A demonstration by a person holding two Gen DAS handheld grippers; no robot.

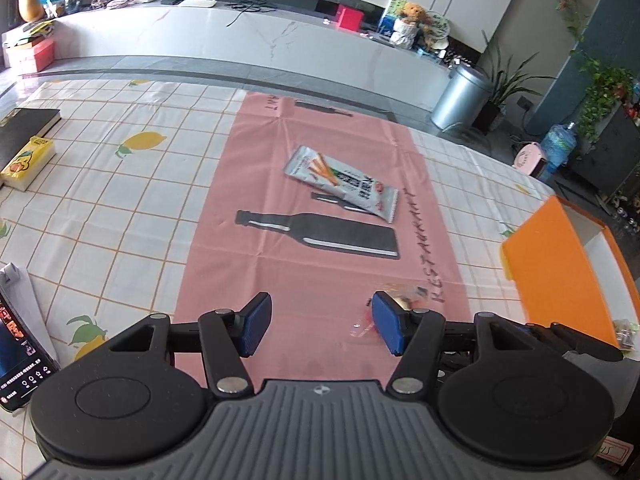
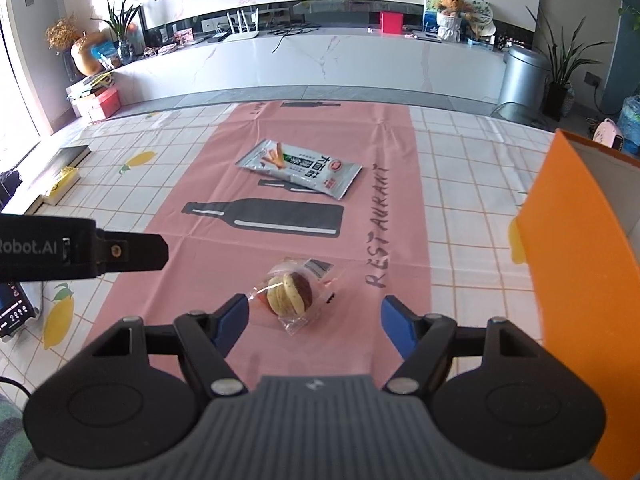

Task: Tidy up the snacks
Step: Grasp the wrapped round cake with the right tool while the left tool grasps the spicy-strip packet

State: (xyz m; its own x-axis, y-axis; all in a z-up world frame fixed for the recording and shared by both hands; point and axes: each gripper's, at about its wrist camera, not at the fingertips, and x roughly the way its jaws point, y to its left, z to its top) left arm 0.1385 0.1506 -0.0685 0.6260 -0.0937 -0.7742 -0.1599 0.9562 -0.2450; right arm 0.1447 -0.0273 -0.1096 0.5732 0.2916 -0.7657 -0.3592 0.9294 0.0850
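Right gripper (image 2: 314, 314) is hovering wide open, nothing between its ribbed blue pads (image 2: 394, 326). A round biscuit in a crinkly clear wrapper (image 2: 290, 290) is lying flat on the pink runner (image 2: 192, 256), just ahead of the fingertips, nearer the left one. Left gripper (image 1: 322, 328) is also gaping, empty. A glossy silver stick-snack packet (image 2: 300, 168) is lying farther out. The matte orange box (image 2: 576, 280) is standing at right.

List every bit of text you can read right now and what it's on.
"RESTAURANT": pink mat, printed along its right side.
"Robot.AI": left gripper body, seen from the right wrist; the start is cut off at the frame edge.
Silver snack pack: large Chinese characters and a red logo, too blurred to read.
Far end of the mat: partial lettering, unreadable.
Phone screen: too small to read.
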